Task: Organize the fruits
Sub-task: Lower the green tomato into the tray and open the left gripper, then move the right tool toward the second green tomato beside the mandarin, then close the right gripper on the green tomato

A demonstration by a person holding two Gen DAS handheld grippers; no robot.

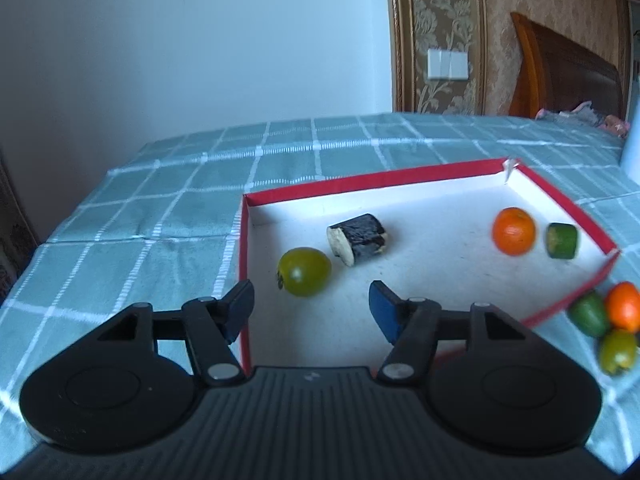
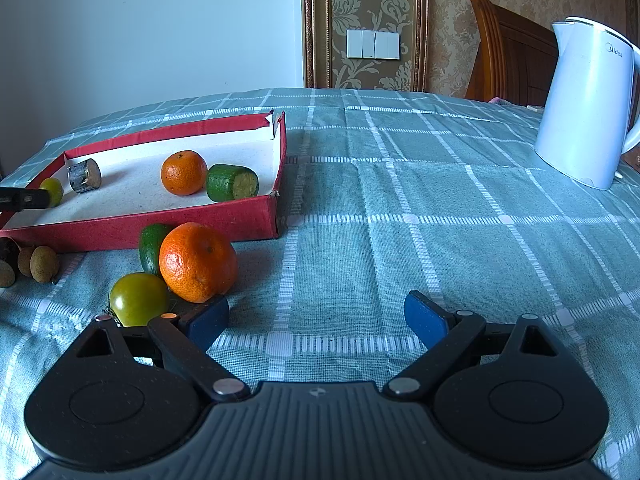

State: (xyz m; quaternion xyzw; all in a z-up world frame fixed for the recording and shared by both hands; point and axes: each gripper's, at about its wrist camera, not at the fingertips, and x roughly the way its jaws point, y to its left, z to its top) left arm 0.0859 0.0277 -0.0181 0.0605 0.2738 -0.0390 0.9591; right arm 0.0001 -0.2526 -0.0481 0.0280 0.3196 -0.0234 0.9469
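A red tray point(image 1: 360, 184) with a white floor holds a green tomato point(image 1: 305, 271), a dark eggplant piece point(image 1: 358, 239), an orange point(image 1: 513, 231) and a green cucumber piece point(image 1: 562, 241). My left gripper point(image 1: 310, 300) hangs open over the tray's near left corner, just short of the green tomato, with nothing between its pads. In the right wrist view, a larger orange point(image 2: 198, 262), a green cucumber piece point(image 2: 151, 246) and a second green tomato point(image 2: 138, 299) lie on the cloth in front of the tray point(image 2: 160, 224). My right gripper point(image 2: 316, 316) is open and empty, its left pad beside that orange.
A white electric kettle point(image 2: 588, 104) stands at the far right of the table. Small brown longans point(image 2: 40, 264) lie on the checked green cloth left of the loose fruit. The table's left edge point(image 1: 48, 240) drops off near the tray. A wooden chair back rises behind the table.
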